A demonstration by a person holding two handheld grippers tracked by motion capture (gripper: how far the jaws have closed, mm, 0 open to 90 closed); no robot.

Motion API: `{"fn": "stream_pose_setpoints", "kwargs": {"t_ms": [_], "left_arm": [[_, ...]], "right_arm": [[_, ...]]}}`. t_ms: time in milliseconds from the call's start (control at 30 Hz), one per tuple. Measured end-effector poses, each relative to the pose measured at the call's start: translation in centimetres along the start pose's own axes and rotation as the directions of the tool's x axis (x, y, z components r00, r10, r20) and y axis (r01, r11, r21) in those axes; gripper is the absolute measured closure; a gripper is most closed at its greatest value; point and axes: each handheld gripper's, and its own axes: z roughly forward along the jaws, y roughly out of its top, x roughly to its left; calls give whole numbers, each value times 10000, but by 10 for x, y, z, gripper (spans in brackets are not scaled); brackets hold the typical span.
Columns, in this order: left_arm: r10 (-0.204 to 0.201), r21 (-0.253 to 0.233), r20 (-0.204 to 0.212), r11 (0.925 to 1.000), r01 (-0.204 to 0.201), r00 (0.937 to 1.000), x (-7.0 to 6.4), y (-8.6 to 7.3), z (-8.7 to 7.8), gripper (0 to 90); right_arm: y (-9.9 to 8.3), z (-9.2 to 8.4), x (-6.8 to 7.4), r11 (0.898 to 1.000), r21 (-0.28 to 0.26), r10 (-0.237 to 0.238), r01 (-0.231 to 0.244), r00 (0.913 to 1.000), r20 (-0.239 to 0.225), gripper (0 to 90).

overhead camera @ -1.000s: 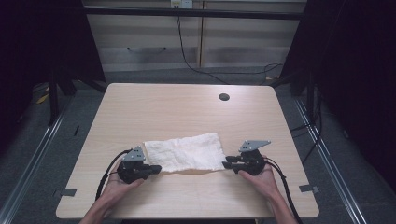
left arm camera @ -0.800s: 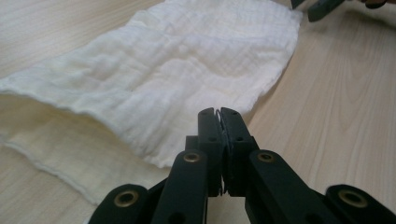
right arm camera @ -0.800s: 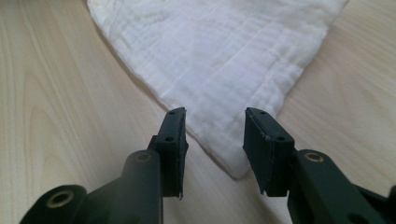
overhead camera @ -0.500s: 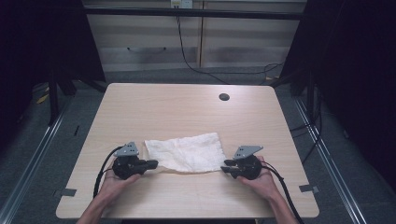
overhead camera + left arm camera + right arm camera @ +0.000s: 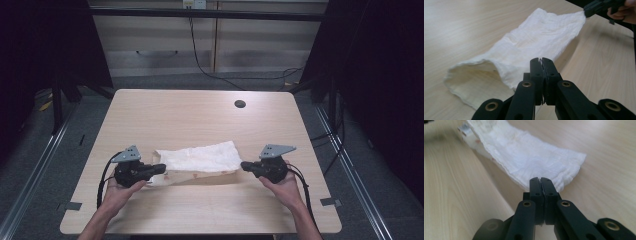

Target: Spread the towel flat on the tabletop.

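A white cloth [image 5: 200, 159] lies across the near half of the wooden table [image 5: 200, 115], its near edge raised off the wood. My left gripper [image 5: 161, 168] is shut on the cloth's near left corner; in the left gripper view [image 5: 541, 61] the cloth [image 5: 536, 42] stretches away to the other gripper [image 5: 587, 11]. My right gripper [image 5: 244, 164] has just been closing and now pinches the near right corner, its jaws pressed together on the cloth's edge in the right gripper view [image 5: 540, 180], where the cloth [image 5: 529, 155] runs off to the upper left.
A round dark cable hole [image 5: 240, 104] sits in the table's far right part. Cables [image 5: 106, 172] trail from both grippers toward the front edge. Dark frames and a rail [image 5: 45, 150] flank the table; cabinets stand behind it.
The right gripper's jaws closed on the cloth's right corner. Both grippers rose a little, lifting the cloth's near edge so a shadow shows beneath it.
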Motion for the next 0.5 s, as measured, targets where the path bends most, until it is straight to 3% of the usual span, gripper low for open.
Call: {"fn": "stream_pose_setpoints", "kwargs": {"t_ms": [200,500], "left_arm": [[195,-261,-9,9995,-195,9998,-1,17,-5,884],[531,-584,-128,9968,-537,9985,-6,46,-13,884]], "right_arm": [[25,-17,-4,9976,-697,60,-44,9997,226,893],[46,-35,-10,9925,-1215,217,-153,9984,517,894]]}}
